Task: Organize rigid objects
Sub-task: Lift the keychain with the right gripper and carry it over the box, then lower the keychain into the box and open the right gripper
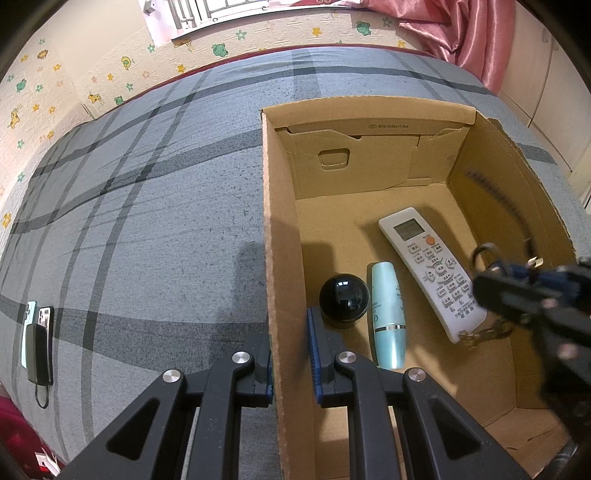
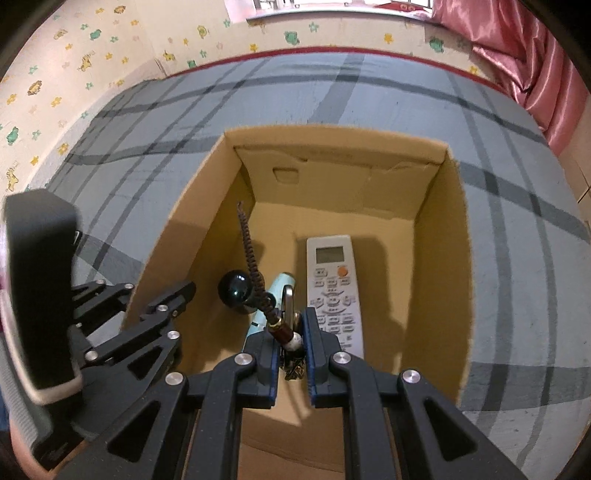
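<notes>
Right gripper (image 2: 291,350) clamps the keychain (image 2: 286,332) over the cardboard box (image 2: 428,258), tassel pointing ahead; left gripper (image 1: 290,354) pinches the box's left wall.

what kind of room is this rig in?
Probably a bedroom, maybe a child's: the cardboard box sits on a plaid bedspread, the wall has cartoon animal and flower stickers, and a pink curtain hangs by the window.
</notes>
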A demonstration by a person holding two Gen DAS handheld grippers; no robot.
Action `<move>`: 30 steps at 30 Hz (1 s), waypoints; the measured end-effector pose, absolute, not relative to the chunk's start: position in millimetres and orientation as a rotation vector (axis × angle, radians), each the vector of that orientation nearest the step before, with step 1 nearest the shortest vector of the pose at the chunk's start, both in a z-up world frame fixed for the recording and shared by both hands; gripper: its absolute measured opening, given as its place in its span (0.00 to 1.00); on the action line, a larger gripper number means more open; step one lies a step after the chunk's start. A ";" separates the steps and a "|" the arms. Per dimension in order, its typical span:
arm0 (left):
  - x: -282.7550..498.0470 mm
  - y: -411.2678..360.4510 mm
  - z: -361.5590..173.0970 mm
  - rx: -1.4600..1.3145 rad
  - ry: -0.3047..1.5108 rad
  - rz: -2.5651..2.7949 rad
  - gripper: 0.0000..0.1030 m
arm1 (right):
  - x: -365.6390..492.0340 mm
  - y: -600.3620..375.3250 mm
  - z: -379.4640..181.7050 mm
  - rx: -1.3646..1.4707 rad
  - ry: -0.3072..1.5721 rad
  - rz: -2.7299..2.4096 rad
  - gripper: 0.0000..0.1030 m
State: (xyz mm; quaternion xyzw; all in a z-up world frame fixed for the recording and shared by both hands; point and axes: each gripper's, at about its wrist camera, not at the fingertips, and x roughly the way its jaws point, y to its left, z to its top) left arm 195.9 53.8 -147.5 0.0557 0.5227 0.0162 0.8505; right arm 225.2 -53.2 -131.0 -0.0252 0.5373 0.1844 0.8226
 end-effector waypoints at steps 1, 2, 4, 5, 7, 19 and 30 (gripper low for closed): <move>196.1 54.7 -147.6 0.118 1.101 0.034 0.15 | 227.6 -52.0 -135.7 -0.048 1.158 0.391 0.10; 196.0 54.9 -147.7 0.118 1.100 0.034 0.15 | 229.4 -51.6 -138.7 -0.045 1.168 0.389 0.10; 195.9 54.6 -148.0 0.118 1.100 0.034 0.15 | 233.8 -49.9 -148.0 -0.032 1.201 0.392 0.10; 196.0 54.9 -148.1 0.117 1.100 0.034 0.15 | 235.5 -49.4 -151.7 -0.027 1.214 0.390 0.10; 196.0 54.8 -148.2 0.116 1.100 0.033 0.15 | 239.6 -47.6 -157.4 -0.026 1.231 0.386 0.10; 195.5 55.2 -148.0 0.121 1.097 0.034 0.15 | 256.1 -41.5 -178.8 -0.026 1.331 0.371 0.11; 196.0 54.4 -146.4 0.126 1.099 0.036 0.15 | 256.8 -48.5 -176.2 -0.010 1.304 0.358 0.28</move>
